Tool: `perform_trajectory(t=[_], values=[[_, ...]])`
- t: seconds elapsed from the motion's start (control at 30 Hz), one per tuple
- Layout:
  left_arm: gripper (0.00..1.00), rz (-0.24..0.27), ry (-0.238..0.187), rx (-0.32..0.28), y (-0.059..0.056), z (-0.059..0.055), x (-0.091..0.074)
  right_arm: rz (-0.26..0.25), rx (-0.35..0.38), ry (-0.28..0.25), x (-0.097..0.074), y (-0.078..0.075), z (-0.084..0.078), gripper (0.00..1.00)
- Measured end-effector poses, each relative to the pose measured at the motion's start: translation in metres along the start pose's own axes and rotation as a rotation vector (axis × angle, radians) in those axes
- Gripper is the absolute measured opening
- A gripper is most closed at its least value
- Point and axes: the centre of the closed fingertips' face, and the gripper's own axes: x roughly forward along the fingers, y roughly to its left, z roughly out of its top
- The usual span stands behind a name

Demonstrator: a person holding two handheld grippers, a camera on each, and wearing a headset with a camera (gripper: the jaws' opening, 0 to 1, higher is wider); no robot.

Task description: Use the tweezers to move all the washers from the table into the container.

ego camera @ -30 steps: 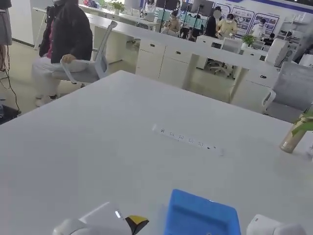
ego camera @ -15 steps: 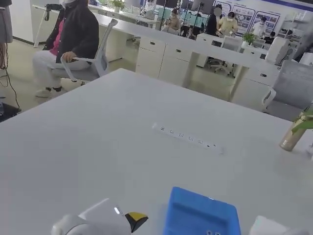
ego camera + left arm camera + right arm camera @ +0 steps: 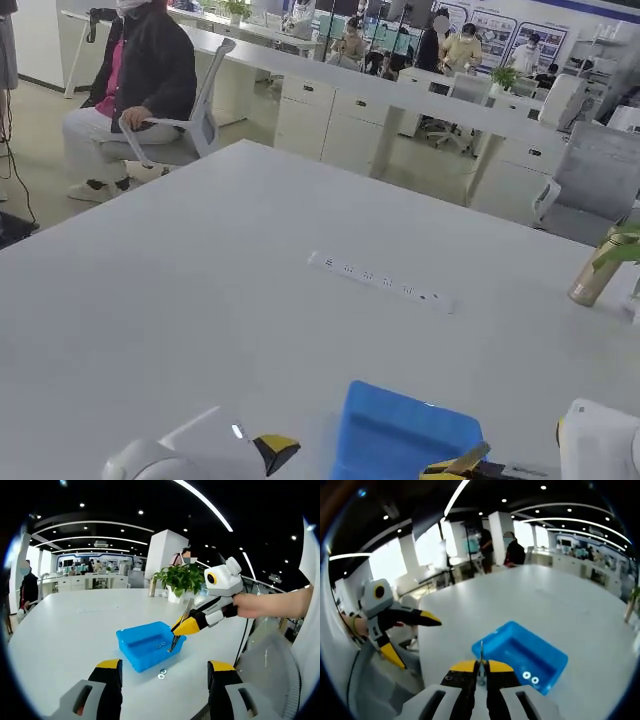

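The blue container (image 3: 405,430) sits at the near edge of the white table (image 3: 200,280). In the right gripper view my right gripper (image 3: 481,666) is shut on thin metal tweezers (image 3: 481,655) that point over the container (image 3: 520,652), where two washers (image 3: 529,677) lie. Seen from the left gripper view, the tweezers (image 3: 178,634) dip into the container (image 3: 145,642) among the washers (image 3: 160,645). More washers (image 3: 162,673) lie on the table just in front of it. My left gripper (image 3: 165,664) hangs open and empty, short of the container.
A white power strip (image 3: 385,280) lies mid-table and a bottle (image 3: 590,275) stands at the right edge. A potted plant (image 3: 181,579) stands behind the container. A person sits on a chair (image 3: 140,95) beyond the far left corner.
My right gripper with the tweezers has come up into the bottom right of the head view, by the container's near side. The left gripper has stayed put.
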Motion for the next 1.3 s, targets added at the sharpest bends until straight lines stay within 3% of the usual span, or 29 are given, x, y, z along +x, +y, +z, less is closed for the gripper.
perform_trajectory(t=[0.1, 0.27, 0.57, 0.77, 1.3], values=[[0.69, -0.001, 0.002, 0.004, 0.0, 0.0, 0.0, -0.002, 0.034, -0.03, 0.0, -0.005, 0.01, 0.03], [0.69, -0.001, 0.002, 0.003, 0.0, 0.0, 0.0, -0.026, 0.035, -0.023, 0.004, -0.02, 0.016, 0.03], [0.68, -0.001, 0.002, 0.001, 0.0, 0.0, 0.0, -0.049, 0.103, -0.017, 0.017, -0.048, 0.018, 0.03], [0.68, 0.001, 0.005, 0.003, 0.001, -0.001, 0.0, -0.073, 0.127, 0.015, 0.031, -0.066, 0.014, 0.03], [0.68, 0.006, 0.005, 0.003, 0.002, -0.001, 0.0, -0.085, 0.119, 0.116, 0.05, -0.079, -0.004, 0.03]])
